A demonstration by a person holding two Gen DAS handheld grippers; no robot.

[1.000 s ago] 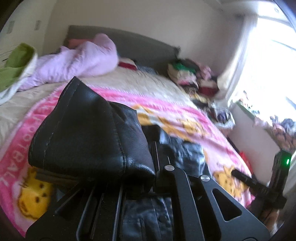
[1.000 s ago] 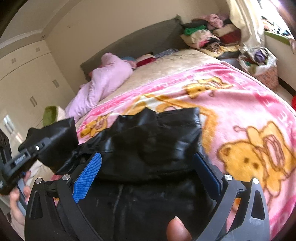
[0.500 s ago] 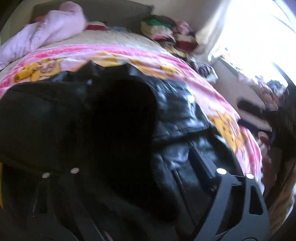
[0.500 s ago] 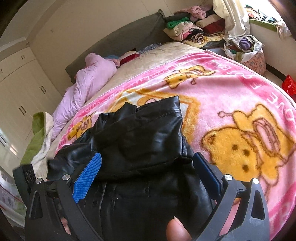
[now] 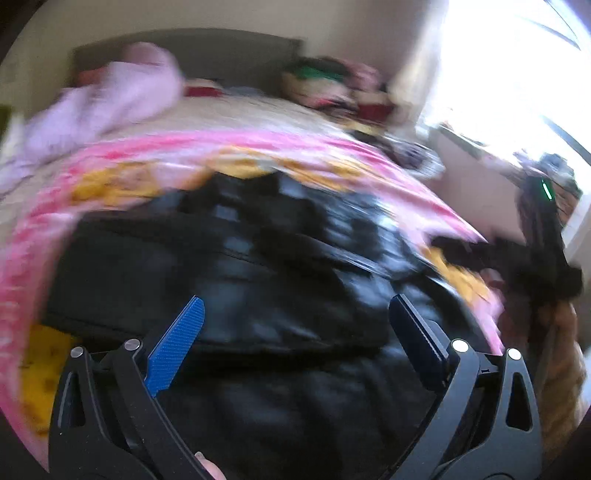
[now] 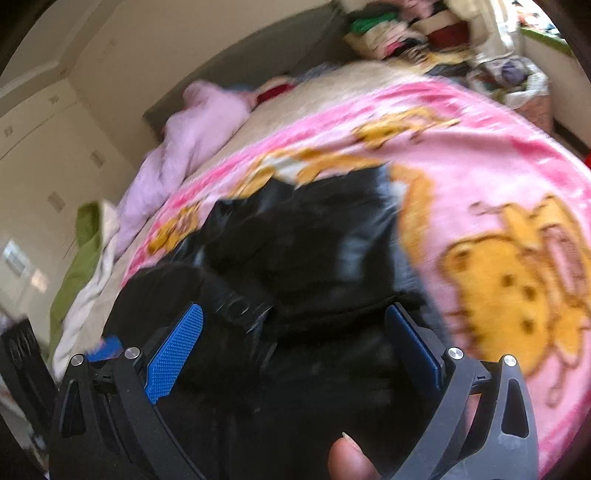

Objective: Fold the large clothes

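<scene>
A black leather jacket (image 5: 280,280) lies folded on a pink cartoon blanket (image 5: 147,162) across the bed. My left gripper (image 5: 295,299) hovers just above its near part; the jaws are opening wide, the pads press on nothing, and only leather shows below the gap. The right wrist view shows the same jacket (image 6: 314,251) on the blanket (image 6: 480,155). My right gripper (image 6: 293,308) hangs over a fold at the jacket's near edge. Its jaws are closing but stand wide, with a hump of leather between them and the pads clear of it. Both views are blurred.
A lilac duvet (image 5: 110,96) is bunched at the head of the bed. A heap of clothes (image 6: 406,33) sits at the far corner beside a bright window (image 5: 517,55). Green fabric (image 6: 81,251) hangs off the bed's left side, near white wardrobes (image 6: 37,147).
My left gripper let go of the lifted black fold and opened wide; that fold now lies on the jacket. Both grippers sank closer to the jacket.
</scene>
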